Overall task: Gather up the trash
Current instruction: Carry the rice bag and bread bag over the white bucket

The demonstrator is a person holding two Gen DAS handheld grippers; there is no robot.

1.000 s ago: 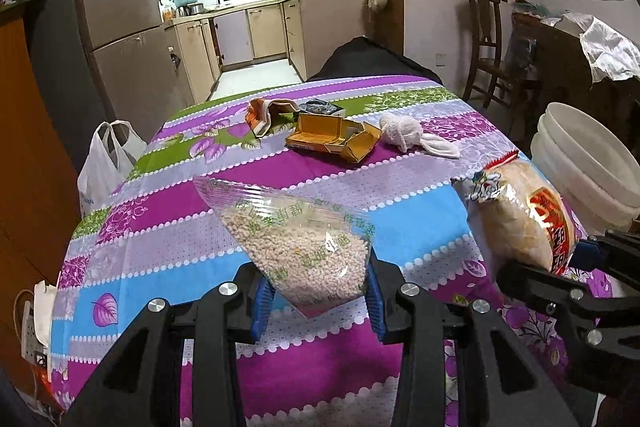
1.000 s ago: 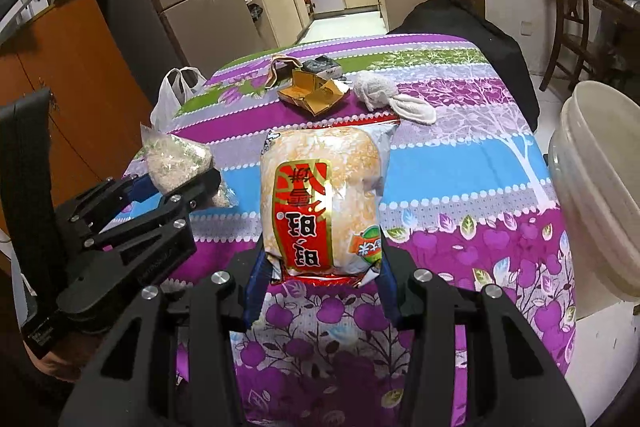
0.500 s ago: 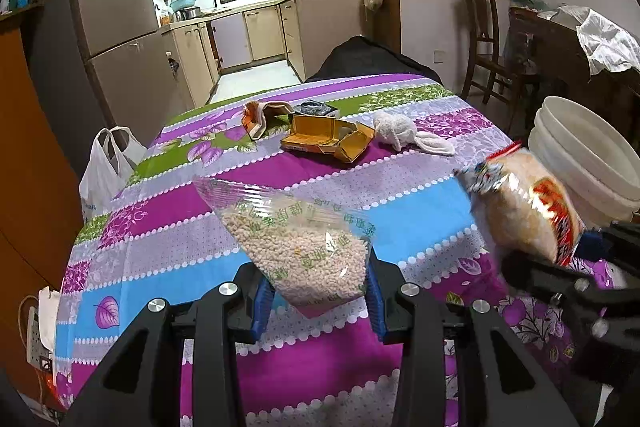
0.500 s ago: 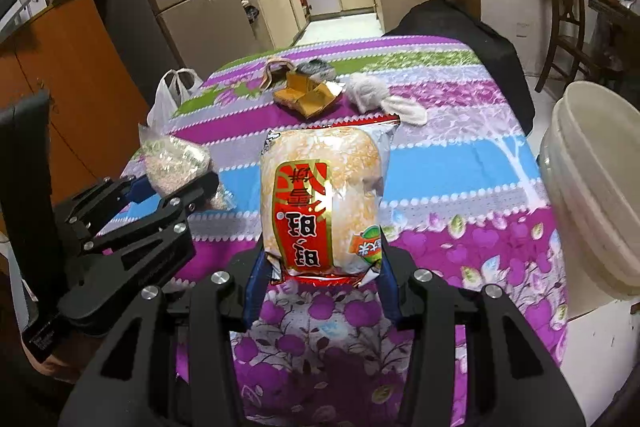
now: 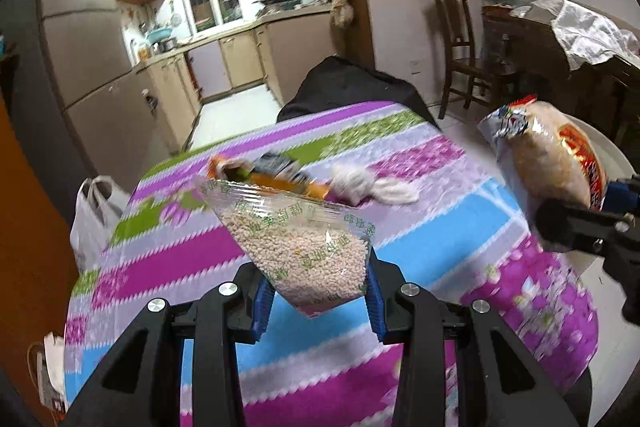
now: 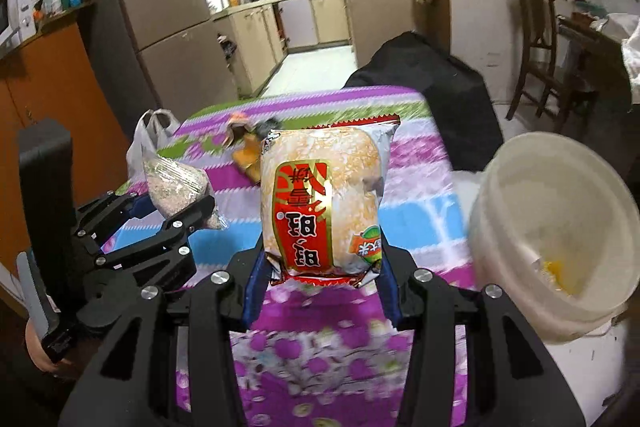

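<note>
My left gripper (image 5: 316,301) is shut on a clear bag of small pale grains (image 5: 298,247), held up above the flowered tablecloth (image 5: 168,267). My right gripper (image 6: 320,293) is shut on a red and silver snack packet (image 6: 324,203), also lifted off the table. In the left wrist view the snack packet (image 5: 548,163) hangs at the right, over a white bucket (image 5: 600,143). In the right wrist view the white bucket (image 6: 552,227) stands open just right of the packet, beside the table, and the left gripper (image 6: 176,219) with its grain bag (image 6: 172,187) is at the left.
Farther along the table lie an orange carton (image 5: 288,183), a crumpled white cloth (image 5: 372,187) and a small wrapper (image 6: 240,125). A white plastic bag (image 5: 92,211) hangs at the table's left. A black-covered seat (image 6: 424,83) and wooden chair (image 6: 544,47) stand beyond.
Both grippers have risen with their bags and swung right, bringing the white bucket closer in the right wrist view. The table items now sit lower and farther behind the held bags.
</note>
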